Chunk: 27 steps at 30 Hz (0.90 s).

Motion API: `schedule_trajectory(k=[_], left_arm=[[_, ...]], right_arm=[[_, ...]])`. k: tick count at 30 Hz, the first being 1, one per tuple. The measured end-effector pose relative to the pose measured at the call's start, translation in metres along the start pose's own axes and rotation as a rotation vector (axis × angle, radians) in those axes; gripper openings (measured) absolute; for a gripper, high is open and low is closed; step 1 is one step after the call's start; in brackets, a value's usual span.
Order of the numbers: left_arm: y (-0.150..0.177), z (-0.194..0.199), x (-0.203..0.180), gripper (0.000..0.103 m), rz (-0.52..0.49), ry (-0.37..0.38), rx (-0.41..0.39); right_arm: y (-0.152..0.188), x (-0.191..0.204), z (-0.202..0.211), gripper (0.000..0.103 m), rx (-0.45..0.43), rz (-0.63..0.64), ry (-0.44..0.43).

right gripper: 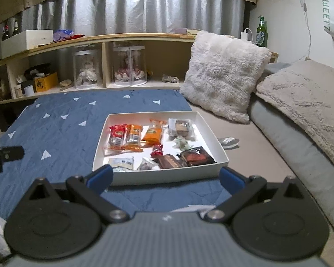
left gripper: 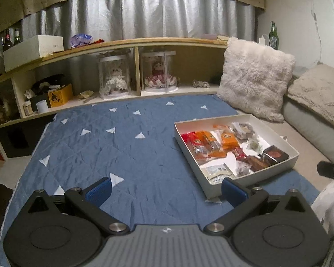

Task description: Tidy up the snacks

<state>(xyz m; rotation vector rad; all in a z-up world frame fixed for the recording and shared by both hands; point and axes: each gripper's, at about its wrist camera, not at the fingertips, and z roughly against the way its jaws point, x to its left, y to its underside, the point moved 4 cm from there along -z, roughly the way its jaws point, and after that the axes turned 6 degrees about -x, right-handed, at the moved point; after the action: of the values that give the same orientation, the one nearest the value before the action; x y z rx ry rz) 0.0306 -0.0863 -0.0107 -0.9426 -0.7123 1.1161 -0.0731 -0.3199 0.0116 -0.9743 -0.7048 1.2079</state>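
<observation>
The snacks sit in a white box (right gripper: 160, 174) on a blue blanket (right gripper: 62, 120) with little white triangles. The box lies just in front of the right claw (right gripper: 165, 178) and off to the right of the left claw (left gripper: 167, 190).

The snacks look light and small. Most are in thin, shiny wrappers, so they will likely crinkle, slide and slip if pinched at a loose edge. It seems best to pinch each one across its thick middle, softly, so what is inside does not get squashed. The box looks like thin card, so its low walls may bend.

There are red and orange packs (right gripper: 127, 136) side by side at the left of the box. A dark brown pack (right gripper: 194, 155) lies in the near right corner, and a small red candy (right gripper: 157, 150) sits in the middle. A pale pack (right gripper: 122, 163) lies in the near left corner. One silver wrapper (right gripper: 229, 142) lies outside, just right of the box.

Both claws are wide open and hold nothing.
</observation>
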Motion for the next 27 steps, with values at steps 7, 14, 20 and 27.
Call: schedule_trajectory(k=[7, 14, 20, 27], left_arm=[[0.0044, -0.0003, -0.0028, 0.103, -0.002, 0.01, 0.0], [0.0053, 0.0001, -0.0002, 0.103, 0.017, 0.01, 0.004], [0.005, 0.0002, -0.0007, 0.103, 0.013, 0.011, 0.001], [0.0049, 0.0004, -0.0016, 0.103, 0.015, 0.013, -0.001]], right_arm=[[0.0012, -0.0007, -0.0008, 0.102, 0.003, -0.005, 0.009], [0.002, 0.0019, 0.0006, 0.102, 0.006, 0.002, 0.013], [0.0023, 0.0014, -0.0002, 0.102, 0.014, -0.005, 0.014], [0.0028, 0.002, 0.0004, 0.102, 0.013, -0.009, 0.014]])
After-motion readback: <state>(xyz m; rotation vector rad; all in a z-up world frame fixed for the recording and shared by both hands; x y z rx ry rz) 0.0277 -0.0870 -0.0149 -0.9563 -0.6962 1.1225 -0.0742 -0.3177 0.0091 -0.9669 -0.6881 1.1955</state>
